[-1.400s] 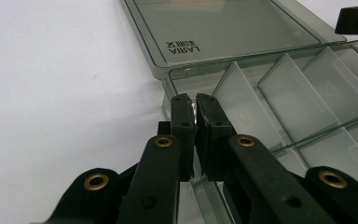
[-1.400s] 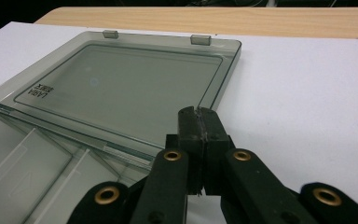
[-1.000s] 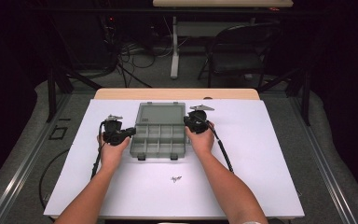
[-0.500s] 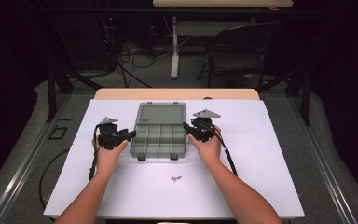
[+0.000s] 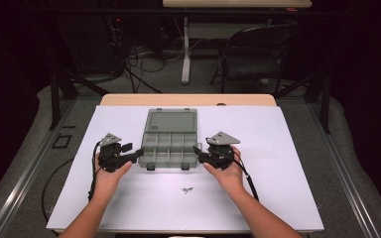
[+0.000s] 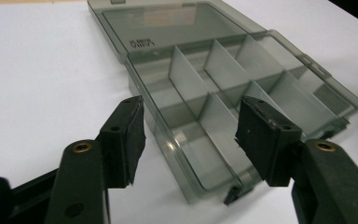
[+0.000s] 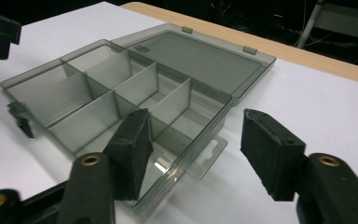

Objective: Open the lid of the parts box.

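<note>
1. Since the earlier frames both hands have drawn outward from the ends of the organizer box (image 5: 170,143). The jaws of both grippers have just been opening, and nothing is pinched between either pair now.
2. Nearest the left gripper (image 6: 190,135), its spread jaws straddle the box's near corner wall without the pads pressing it; likely a release, leaving the box settled on the white table sheet (image 5: 278,148).
3. The right gripper (image 7: 195,151) stands likewise spread, the box's small hang tab (image 7: 209,154) just ahead between its jaws, untouched.
4. Beyond both tools, the empty divided compartments lie open; probably held steady at each end while opened.
5. Farthest off, the lid (image 5: 171,120) lies folded flat back on the sheet, hinged to the tray's far edge.
</note>
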